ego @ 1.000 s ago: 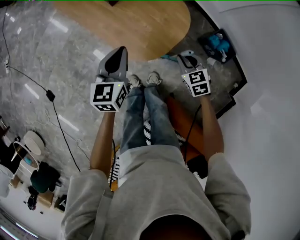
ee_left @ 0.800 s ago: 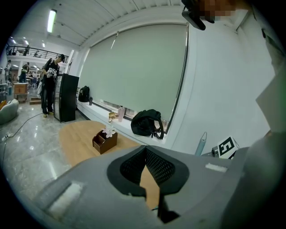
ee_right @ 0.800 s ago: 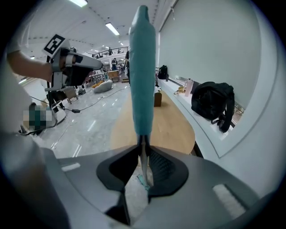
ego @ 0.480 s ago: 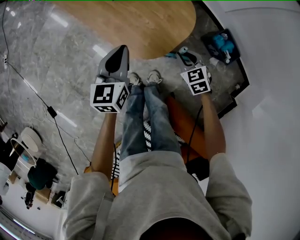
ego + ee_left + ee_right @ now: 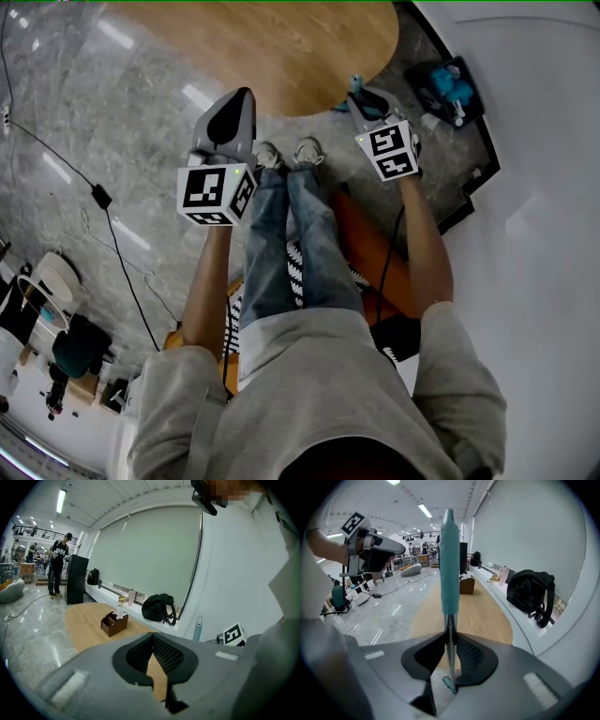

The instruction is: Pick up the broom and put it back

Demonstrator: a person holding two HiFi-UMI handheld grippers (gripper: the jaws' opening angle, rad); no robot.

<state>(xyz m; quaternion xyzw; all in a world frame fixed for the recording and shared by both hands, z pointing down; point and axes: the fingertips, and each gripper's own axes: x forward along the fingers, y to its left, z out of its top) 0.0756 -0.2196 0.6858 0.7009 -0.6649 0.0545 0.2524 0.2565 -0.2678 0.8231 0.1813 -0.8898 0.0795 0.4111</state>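
My right gripper (image 5: 449, 637) is shut on the broom's thin metal shaft. The broom's teal handle grip (image 5: 450, 559) rises straight up beyond the jaws, and a teal bit of its lower end (image 5: 449, 685) shows below them over the stone floor. In the head view the right gripper (image 5: 364, 99) is held out near the wooden table's edge, with the teal handle (image 5: 355, 86) poking past it. My left gripper (image 5: 242, 98) hangs to the left of my legs. Its jaws (image 5: 152, 637) meet at the tips with nothing between them.
A rounded wooden table (image 5: 281, 47) lies ahead, with a small brown box (image 5: 114, 622) on it. A black backpack (image 5: 159, 607) sits on the window ledge. A black tray with blue items (image 5: 445, 86) stands by the white wall. A cable (image 5: 98, 197) crosses the floor at left.
The right gripper with the broom has shifted farther from my body, toward the table's edge. The left gripper has barely moved in the picture.
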